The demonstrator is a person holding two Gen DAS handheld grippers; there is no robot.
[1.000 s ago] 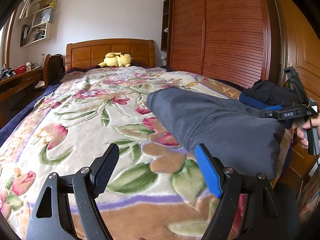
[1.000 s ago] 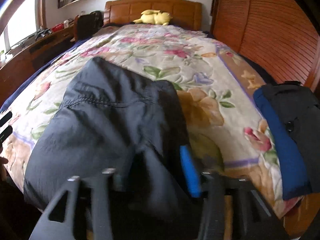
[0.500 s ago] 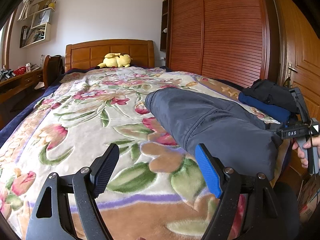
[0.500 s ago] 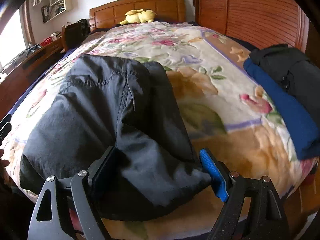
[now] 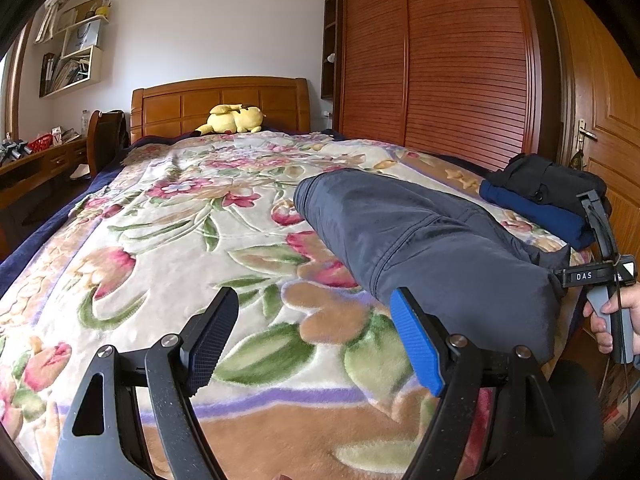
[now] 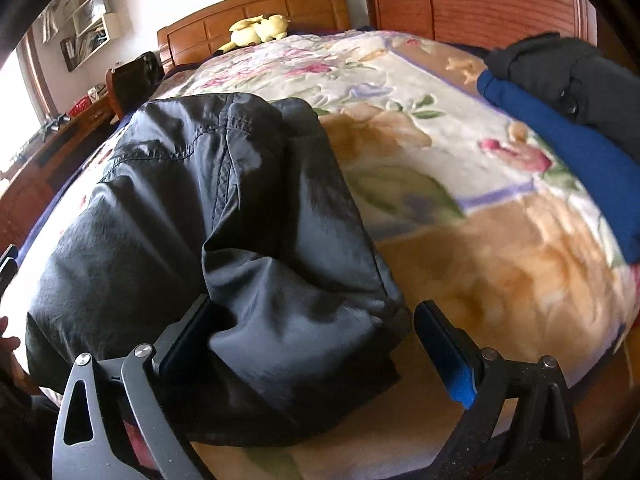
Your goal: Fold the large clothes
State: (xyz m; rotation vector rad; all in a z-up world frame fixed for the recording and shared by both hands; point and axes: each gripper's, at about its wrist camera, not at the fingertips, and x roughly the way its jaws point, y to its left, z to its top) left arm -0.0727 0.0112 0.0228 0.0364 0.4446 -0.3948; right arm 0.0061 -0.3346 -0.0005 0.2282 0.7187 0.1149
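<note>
My right tongs [image 6: 316, 344] have just been opening around the jacket [image 6: 224, 232]; I withdraw gently. Left tongs [image 5: 316, 344] wait open, empty.

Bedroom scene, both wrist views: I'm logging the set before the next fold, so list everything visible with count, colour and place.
Folded garment: one, dark grey, near end of bed.
Stacked clothes: one pile, black on navy blue, bed's right edge.
Blanket: one, cream floral, covers bed.
Plush toy: one, yellow, by headboard.
Headboard: one, wooden, far end of bed.
Wardrobe: one, reddish slatted wood, right of bed.
Door: one, wooden, far right.
Wall shelves: white, upper left.
Desk: one, wooden, left.
Chair: one, wooden, at the desk.
Left gripper: open, empty, above blanket.
Right gripper: jaws just been opening; garment's corner between them, unclamped.
Hand: on right gripper's handle.
</note>
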